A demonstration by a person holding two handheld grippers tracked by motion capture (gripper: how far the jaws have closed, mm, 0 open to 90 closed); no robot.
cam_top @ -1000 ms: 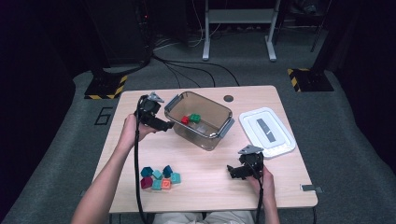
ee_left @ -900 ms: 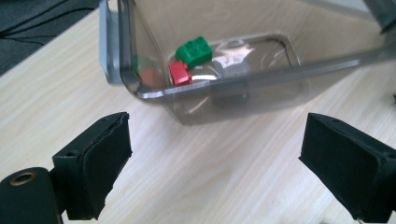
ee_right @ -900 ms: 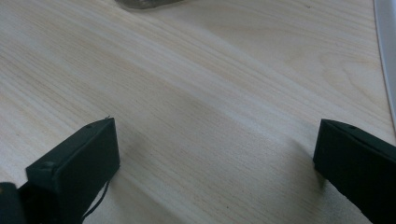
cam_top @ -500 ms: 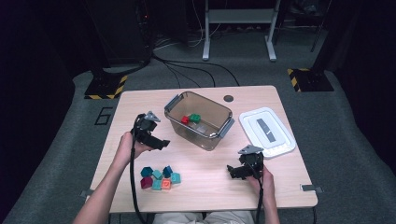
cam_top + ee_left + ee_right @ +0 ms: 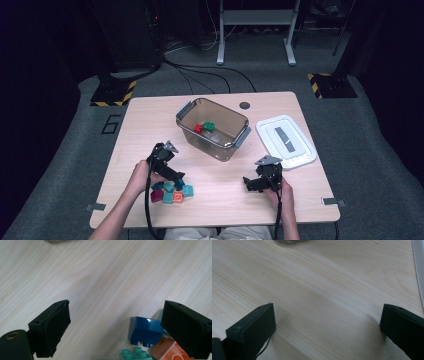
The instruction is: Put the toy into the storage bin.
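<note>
left claw open over the brick pile

your left gripper (image 5: 176, 176) sat at the top edge of the brick pile (image 5: 171, 192) near the front left of the table (image 5: 150, 120), its jaws spread wide and holding nothing. in the left gripper view the dark blue brick (image 5: 144, 331) lay just inside the right-hand jaw, with a teal brick (image 5: 133, 355) and an orange brick (image 5: 170, 351) beside it. your right gripper (image 5: 250, 183) rested wide open over bare wood, empty. the clear bin (image 5: 235, 142) held a red brick (image 5: 198, 128) and a green brick (image 5: 209, 126); the white lid (image 5: 285, 141) lay to its right.
</note>
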